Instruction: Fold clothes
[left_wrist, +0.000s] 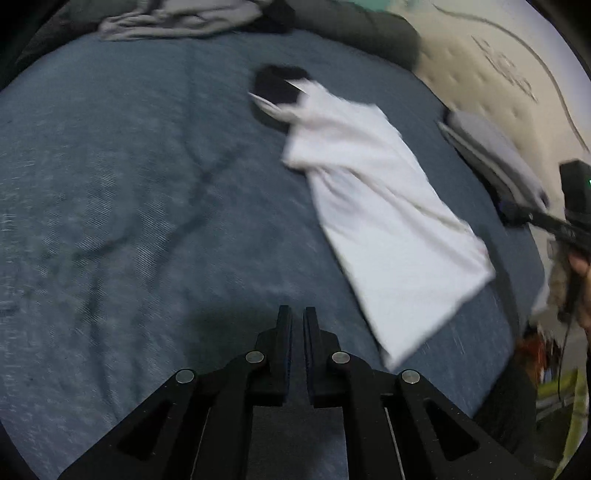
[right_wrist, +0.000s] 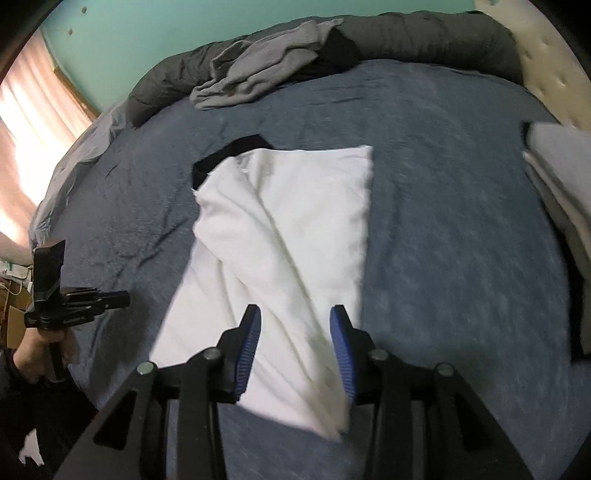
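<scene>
Right wrist view: right tongs (right_wrist: 295, 314) stood half open, empty, above white garment (right_wrist: 280, 240); left tongs (left_wrist: 297, 314) shut, empty. Risk: black item (right_wrist: 229, 151) at eleven o'clock snagging the fold.

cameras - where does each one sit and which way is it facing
Left wrist: on the left gripper, jaws shut, angled down at the blue bedspread; the right gripper shows at the edge.
Right wrist: on the right gripper, jaws open over the white garment; a hand shows.
Shared: garment, bedspread, grey clothes pile.
</scene>
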